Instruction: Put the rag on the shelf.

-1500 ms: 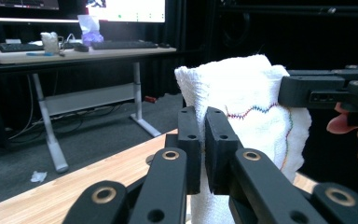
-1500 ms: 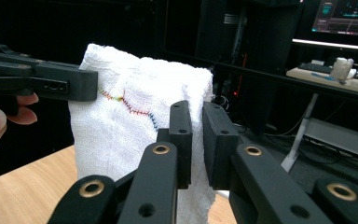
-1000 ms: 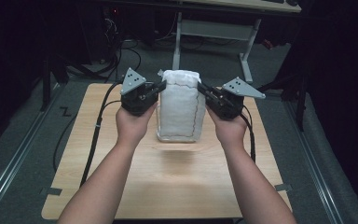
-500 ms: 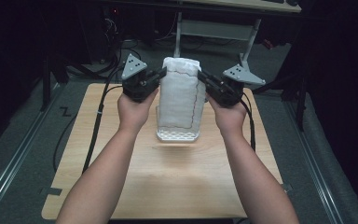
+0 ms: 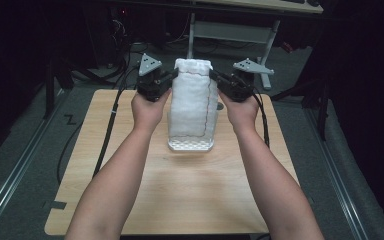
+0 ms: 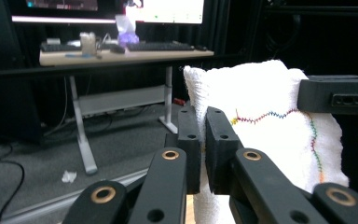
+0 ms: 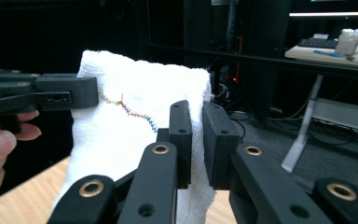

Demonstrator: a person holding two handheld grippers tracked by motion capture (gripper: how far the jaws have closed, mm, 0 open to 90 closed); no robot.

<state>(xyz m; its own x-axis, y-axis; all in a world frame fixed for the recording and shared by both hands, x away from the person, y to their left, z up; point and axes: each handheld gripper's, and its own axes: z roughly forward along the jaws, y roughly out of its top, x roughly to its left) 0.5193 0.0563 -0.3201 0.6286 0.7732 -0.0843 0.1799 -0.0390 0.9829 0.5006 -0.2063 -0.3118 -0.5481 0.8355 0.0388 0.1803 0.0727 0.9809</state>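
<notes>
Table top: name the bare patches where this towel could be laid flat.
The table is bare in front of the white tray, between the forearms. Narrower strips lie outside each arm. The far middle is crowded: the left gripper and right gripper hold the towel above the tray.

The towel [image 5: 192,97] I hold up is white, with a thin zigzag seam of rainbow thread, red through yellow, green and blue, running across and down it. Under it sits a white tray [image 5: 191,145] with a dotted, perforated pattern on its rim. My left hand-held gripper [image 6: 204,149] and my right hand-held gripper [image 7: 196,140] are matt black, with brass-coloured rivets on the arms and a grey three-cornered plate on top. The desk [image 5: 190,195] is pale wood with a fine lengthwise grain. The floor [image 5: 25,150] around it is dull grey.
</notes>
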